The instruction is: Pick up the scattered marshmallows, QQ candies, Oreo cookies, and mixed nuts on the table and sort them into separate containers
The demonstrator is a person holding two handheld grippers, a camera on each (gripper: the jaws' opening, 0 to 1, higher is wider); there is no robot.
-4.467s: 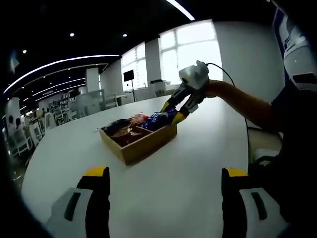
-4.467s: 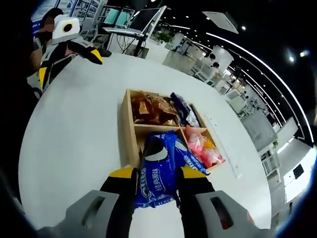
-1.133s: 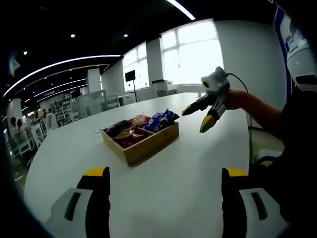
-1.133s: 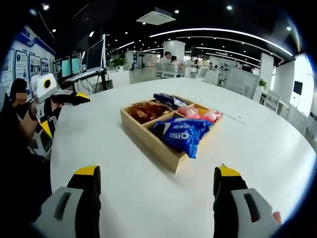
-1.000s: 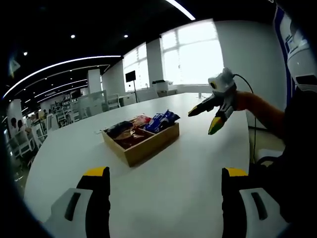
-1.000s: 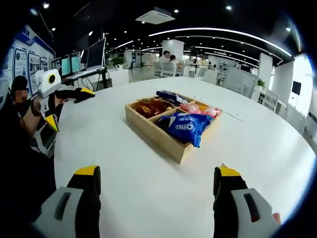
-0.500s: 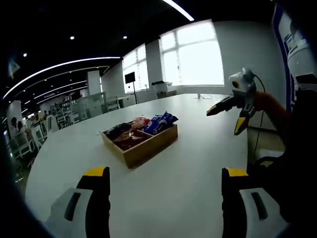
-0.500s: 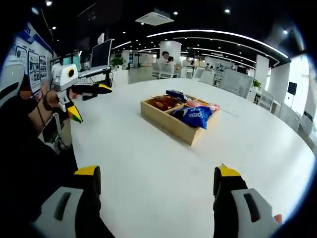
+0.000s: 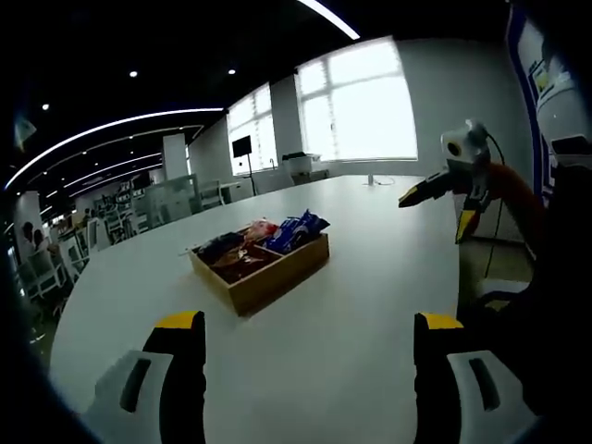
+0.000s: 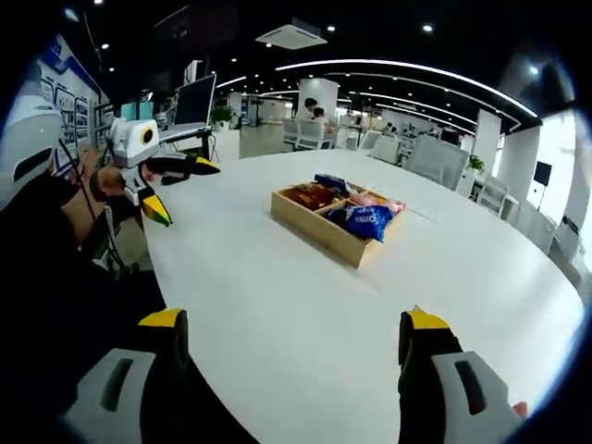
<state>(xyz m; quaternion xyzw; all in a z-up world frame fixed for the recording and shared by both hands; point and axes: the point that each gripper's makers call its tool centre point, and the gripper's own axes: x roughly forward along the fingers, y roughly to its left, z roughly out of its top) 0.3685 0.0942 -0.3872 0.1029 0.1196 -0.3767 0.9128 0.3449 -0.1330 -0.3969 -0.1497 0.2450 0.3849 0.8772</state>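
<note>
My left claw hangs over the white table, jaws spread wide and empty. My right claw is just as wide open, holding nothing. The wooden tray sits well ahead of both, with the blue Oreo pack in one compartment and brown and pink packets in others.

White table w/ wooden tray

A wooden box sits on the white table. A blue Oreo pack lies in one part, sticking over the edge. Brown and pink snack bags fill the other parts.
</note>
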